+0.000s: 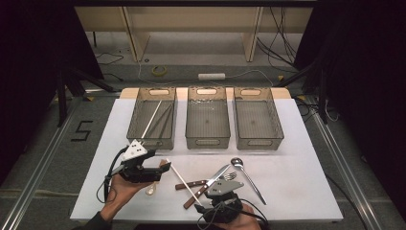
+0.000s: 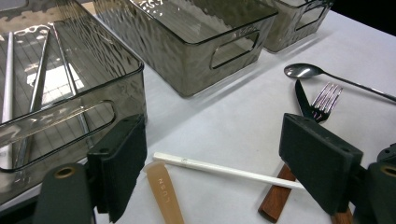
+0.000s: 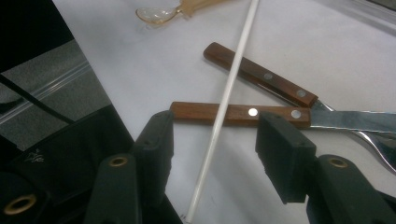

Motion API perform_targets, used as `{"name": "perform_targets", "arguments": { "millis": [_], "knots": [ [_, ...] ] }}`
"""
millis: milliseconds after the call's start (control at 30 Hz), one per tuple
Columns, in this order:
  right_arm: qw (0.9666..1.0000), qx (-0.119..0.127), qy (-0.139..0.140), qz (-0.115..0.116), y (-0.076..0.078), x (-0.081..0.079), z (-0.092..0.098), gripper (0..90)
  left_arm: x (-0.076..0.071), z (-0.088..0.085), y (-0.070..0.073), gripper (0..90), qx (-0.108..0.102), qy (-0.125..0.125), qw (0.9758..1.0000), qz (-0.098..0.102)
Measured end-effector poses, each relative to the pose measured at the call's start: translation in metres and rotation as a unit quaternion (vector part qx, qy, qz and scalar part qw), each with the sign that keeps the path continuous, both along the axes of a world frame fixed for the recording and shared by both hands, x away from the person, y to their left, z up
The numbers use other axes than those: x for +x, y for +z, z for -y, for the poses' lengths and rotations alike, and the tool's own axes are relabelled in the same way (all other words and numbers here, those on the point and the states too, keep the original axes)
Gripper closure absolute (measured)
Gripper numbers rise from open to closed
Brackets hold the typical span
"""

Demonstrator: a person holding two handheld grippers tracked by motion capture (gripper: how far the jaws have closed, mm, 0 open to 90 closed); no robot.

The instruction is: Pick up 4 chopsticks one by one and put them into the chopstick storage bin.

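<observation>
Sorting cutlery: right gripper [image 3: 212, 140], jaws apart, straddles white chopstick [image 3: 224, 109] w/o clamping; next it needs to close. Left gripper [image 2: 212, 161] open, empty.

Three smoked bins [image 1: 253, 122] in a row at 12 o'clock; metal spoon [image 1: 249, 176] at 3; floor beyond, roll of tape [image 1: 159, 70].

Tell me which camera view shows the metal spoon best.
The high view: the whole metal spoon lies there on the white table, from bowl to handle end. The left gripper view shows its bowl and part of the handle. I cannot pick it out in the right gripper view.
</observation>
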State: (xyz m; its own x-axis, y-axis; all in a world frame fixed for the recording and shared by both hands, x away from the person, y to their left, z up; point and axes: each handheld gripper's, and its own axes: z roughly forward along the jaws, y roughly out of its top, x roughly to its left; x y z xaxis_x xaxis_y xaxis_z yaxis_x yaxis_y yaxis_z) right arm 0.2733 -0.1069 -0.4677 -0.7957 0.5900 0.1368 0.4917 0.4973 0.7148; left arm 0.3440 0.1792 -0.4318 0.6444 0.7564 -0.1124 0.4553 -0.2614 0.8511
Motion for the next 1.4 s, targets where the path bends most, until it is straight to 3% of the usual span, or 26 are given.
{"name": "perform_targets", "arguments": {
  "millis": [433,733,1400],
  "knots": [
    [0.9999,-0.006,0.003,-0.007,-0.004,0.001,-0.004,57.4,-0.003,0.001,0.0,22.2,0.006,-0.004,1.0,0.003],
    [0.9994,-0.03,0.006,-0.014,-0.012,0.001,-0.009,60.8,-0.005,0.002,0.0,22.2,0.01,-0.007,0.9999,0.002],
    [0.9982,-0.05,0.002,-0.034,-0.017,0.004,-0.012,70.1,-0.007,0.004,0.0,22.3,0.013,-0.01,0.9999,0.003]
  ]
}}
